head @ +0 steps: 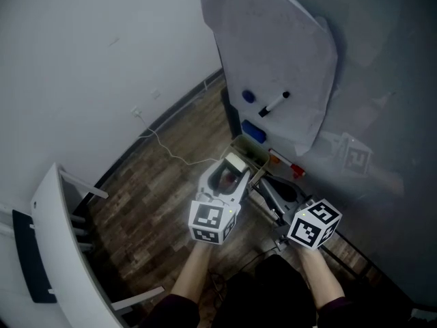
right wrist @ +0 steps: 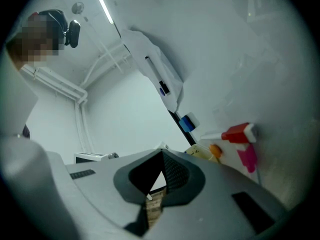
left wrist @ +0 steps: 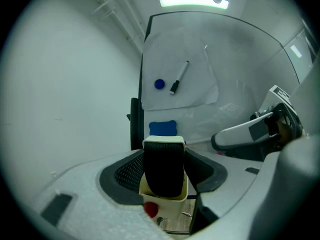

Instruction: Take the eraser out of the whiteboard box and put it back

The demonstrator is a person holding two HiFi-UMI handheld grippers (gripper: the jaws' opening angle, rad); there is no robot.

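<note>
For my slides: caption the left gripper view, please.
Left gripper clamps the black-faced eraser upright at the cream whiteboard box.

Eraser [left wrist: 163, 169] between your left gripper's [left wrist: 164, 160] jaws, at whiteboard box [left wrist: 165, 204] mouth | marker [left wrist: 179, 77] right of magnet [left wrist: 159, 84], on whiteboard [left wrist: 240, 74] behind | your right gripper [right wrist: 159, 176] to the right

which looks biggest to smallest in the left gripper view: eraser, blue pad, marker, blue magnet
1. eraser, though it sits nearest the camera, so its lead is partly nearness
2. blue pad
3. marker, about as long as the pad is wide, but far thinner
4. blue magnet
</note>
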